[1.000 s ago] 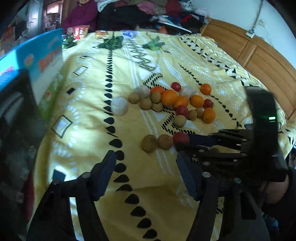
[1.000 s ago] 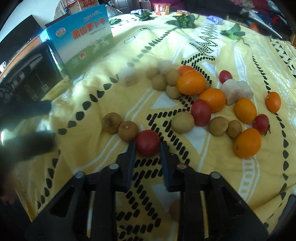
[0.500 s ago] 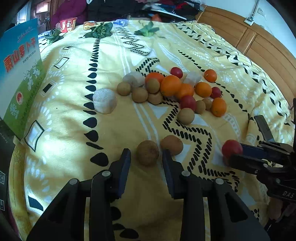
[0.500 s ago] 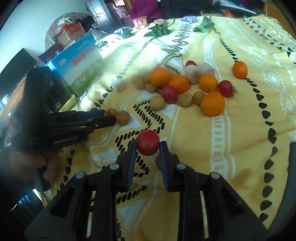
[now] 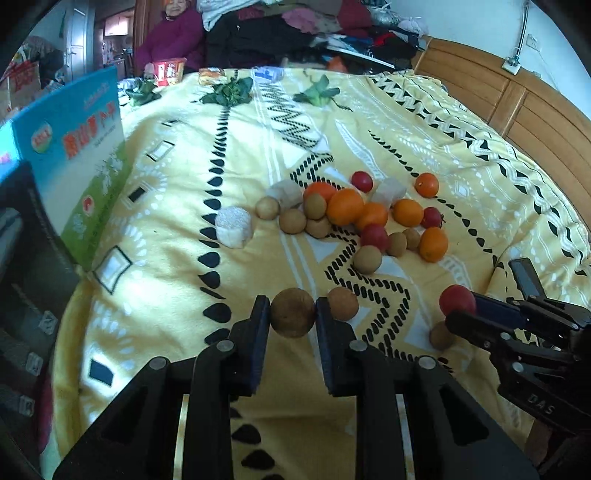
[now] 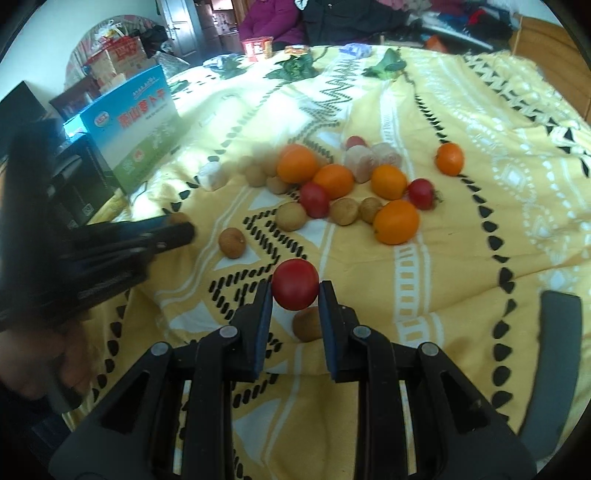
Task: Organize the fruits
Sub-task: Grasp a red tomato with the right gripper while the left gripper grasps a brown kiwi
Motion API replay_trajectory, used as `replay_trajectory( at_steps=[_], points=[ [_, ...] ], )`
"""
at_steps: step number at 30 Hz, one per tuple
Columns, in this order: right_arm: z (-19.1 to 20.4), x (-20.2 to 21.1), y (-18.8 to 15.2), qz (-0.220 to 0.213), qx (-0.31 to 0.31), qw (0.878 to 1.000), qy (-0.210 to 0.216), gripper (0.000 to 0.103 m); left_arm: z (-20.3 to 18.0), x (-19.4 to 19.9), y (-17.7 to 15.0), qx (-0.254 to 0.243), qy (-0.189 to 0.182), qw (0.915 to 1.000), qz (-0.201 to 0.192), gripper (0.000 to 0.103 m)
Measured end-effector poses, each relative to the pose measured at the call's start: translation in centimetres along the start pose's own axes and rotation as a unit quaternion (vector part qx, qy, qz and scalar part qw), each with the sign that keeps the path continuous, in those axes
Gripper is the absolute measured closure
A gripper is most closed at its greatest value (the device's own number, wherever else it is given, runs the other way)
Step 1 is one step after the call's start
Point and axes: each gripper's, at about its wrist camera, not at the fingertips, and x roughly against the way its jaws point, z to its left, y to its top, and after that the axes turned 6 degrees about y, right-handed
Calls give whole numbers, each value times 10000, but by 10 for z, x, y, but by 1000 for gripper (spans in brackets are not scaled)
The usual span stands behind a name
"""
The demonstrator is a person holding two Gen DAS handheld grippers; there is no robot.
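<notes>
My left gripper [image 5: 291,314] is shut on a round brown fruit [image 5: 291,312], low over the yellow bedspread [image 5: 166,229]. A second brown fruit [image 5: 342,303] lies just right of it. My right gripper [image 6: 295,295] is shut on a red tomato [image 6: 295,283] and holds it above the bedspread; a brown fruit [image 6: 307,324] lies under it. The right gripper also shows in the left wrist view [image 5: 461,310], holding the tomato [image 5: 457,299]. A heap of oranges [image 5: 345,206], tomatoes and brown fruits lies mid-bed.
A blue and green carton [image 5: 79,162] stands at the left by a dark box [image 5: 29,258]. White chunks [image 5: 233,226] lie near the heap. Leafy greens [image 5: 229,90] lie at the far end. A wooden headboard [image 5: 535,122] runs along the right. A person [image 5: 170,33] sits beyond the bed.
My left gripper has closed on the brown fruit it was straddling. My right gripper, still holding the tomato, has shifted a little towards the near right.
</notes>
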Motion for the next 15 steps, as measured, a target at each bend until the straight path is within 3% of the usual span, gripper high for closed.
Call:
replay_trajectory(
  at_steps=[7,15],
  points=[
    [0,9,6,-63,-6,9994,-346,77,1,25,6,95,112,9998,-165,78],
    [4,17,5,-94,19,9991,-414,77,-8,38,8,47,50,9997,-232,78]
  ],
)
